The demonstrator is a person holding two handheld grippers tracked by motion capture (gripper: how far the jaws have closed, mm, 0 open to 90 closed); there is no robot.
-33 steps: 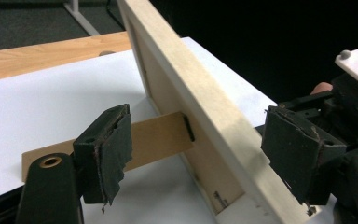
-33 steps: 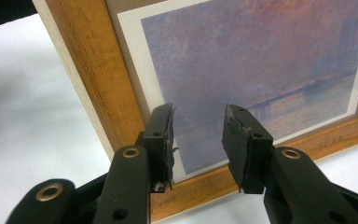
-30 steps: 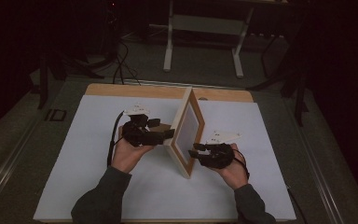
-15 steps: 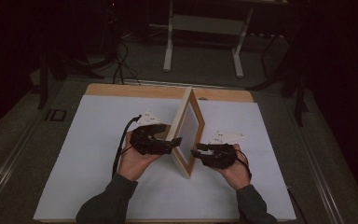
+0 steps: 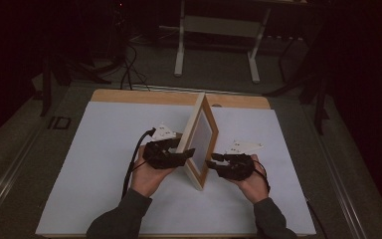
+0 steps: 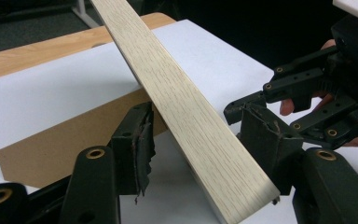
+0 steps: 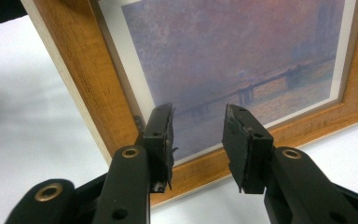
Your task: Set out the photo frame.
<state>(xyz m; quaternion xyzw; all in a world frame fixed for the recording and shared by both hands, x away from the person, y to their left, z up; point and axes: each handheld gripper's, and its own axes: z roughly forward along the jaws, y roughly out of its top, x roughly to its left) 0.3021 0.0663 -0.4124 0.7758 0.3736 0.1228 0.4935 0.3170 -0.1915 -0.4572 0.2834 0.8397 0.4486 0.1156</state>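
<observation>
The left tool straddles the pale outer edge of a light-wood picture frame holding a hazy blue-violet river-and-bridge print; its jaws have just been closing with the edge between them, yet in the left gripper view a gap remains on both sides of the wood and neither torn black pad presses it. In the high view the left tool sits at the frame's back, near its lower near corner, held in the person's left hand. The right tool faces the glazed front of the frame, its jaws parted at a middling width with nothing gripped between them — whether the pad tips touch the glass cannot be told. In the high view the right tool lies just beside the frame's front, in the right hand. The frame stands upright on its lower edge, edge-on to the person, near the middle of the white sheet that covers the wooden bench, between the two tools. A brown cardboard easel back props it from behind and rests on the sheet. Beyond the bench, a white metal stand and black cables sit on the dark floor.
</observation>
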